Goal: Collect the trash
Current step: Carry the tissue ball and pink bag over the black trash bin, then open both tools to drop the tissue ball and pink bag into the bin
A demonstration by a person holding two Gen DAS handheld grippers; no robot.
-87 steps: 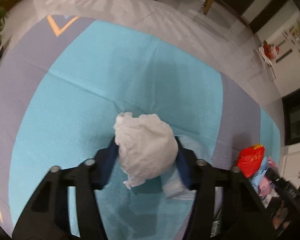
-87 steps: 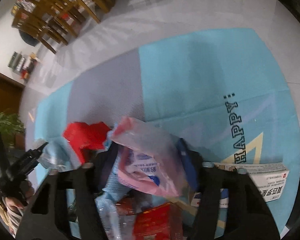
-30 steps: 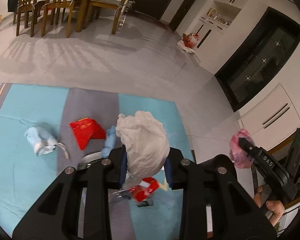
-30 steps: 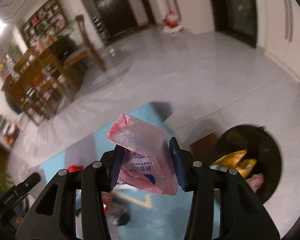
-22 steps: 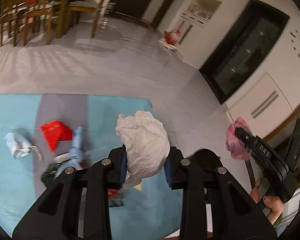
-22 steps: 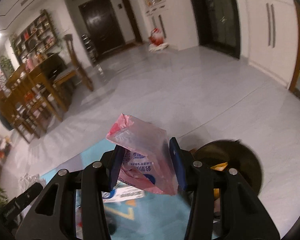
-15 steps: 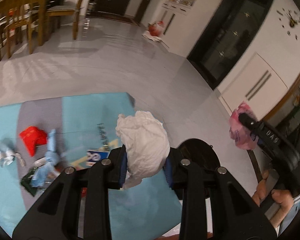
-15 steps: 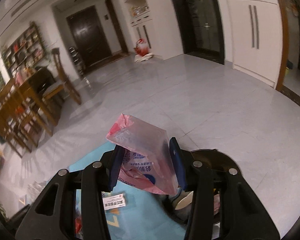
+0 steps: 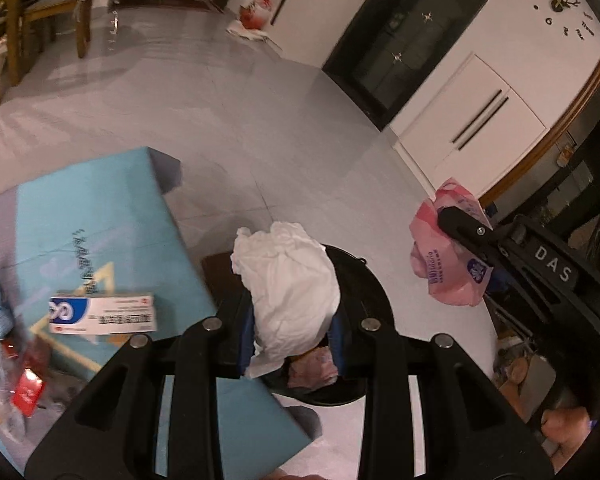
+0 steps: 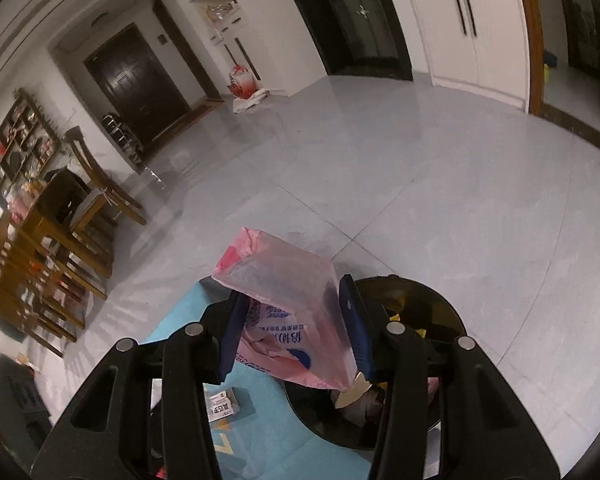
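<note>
My left gripper (image 9: 292, 330) is shut on a crumpled white paper wad (image 9: 288, 284) and holds it above the round black trash bin (image 9: 374, 292), which holds some trash. My right gripper (image 10: 294, 334) is shut on a pink plastic wrapper (image 10: 288, 308) with blue print, held over the near edge of the same bin (image 10: 444, 312). The right gripper with the wrapper (image 9: 448, 256) also shows at the right of the left wrist view, beyond the bin.
A blue play mat (image 9: 100, 216) lies left of the bin. On it are a white and blue box (image 9: 102, 312) and red and blue litter (image 9: 8, 360) at the left edge. Grey tiled floor lies beyond, with wooden dining chairs (image 10: 56, 248) and white cabinets (image 9: 472, 120).
Both grippers have lifted off the mat and swung right with their loads. The bin has come under them and the mat litter has slid to the left edge.
</note>
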